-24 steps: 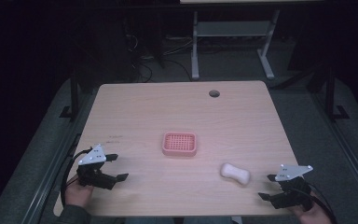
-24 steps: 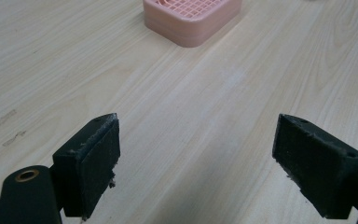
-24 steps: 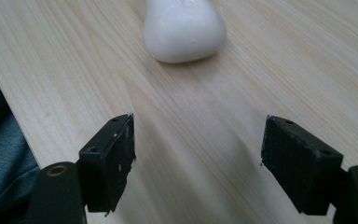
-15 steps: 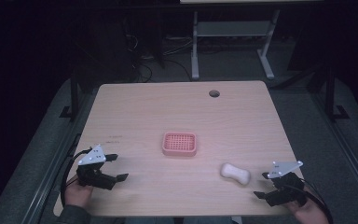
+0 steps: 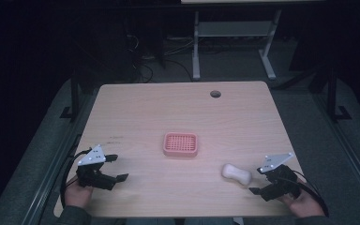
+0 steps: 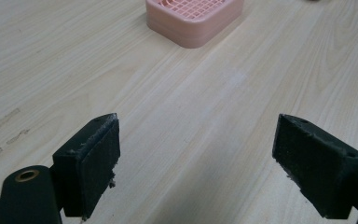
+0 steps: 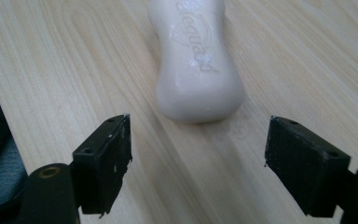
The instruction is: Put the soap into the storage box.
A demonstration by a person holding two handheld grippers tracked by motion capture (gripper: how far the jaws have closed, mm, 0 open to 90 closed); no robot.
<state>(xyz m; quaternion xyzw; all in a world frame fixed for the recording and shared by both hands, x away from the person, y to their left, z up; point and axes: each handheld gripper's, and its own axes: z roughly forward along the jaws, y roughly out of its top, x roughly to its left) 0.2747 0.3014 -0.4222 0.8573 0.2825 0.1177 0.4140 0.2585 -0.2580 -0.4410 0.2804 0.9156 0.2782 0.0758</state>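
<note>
Soap bar [image 7: 198,60] near the desk's right front corner lies ahead of the released right claw [image 7: 198,163]; a skewed pinch could squirt it away.

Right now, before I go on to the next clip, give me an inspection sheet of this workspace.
Surface: light wood table, faint scuffs near its left edge, round hole at the far right.
Job's things: white soap bar lying flat near the front right; pink slotted soap dish at mid-table, nothing in it.
Clutter: nothing seen.
Grippers: left gripper open over bare wood; right gripper open, aimed at the soap bar and not touching it.
Cables: a black cable loops from the left gripper; another trails from the right.
Surroundings: dark room, grey floor, desk frame behind.
</note>
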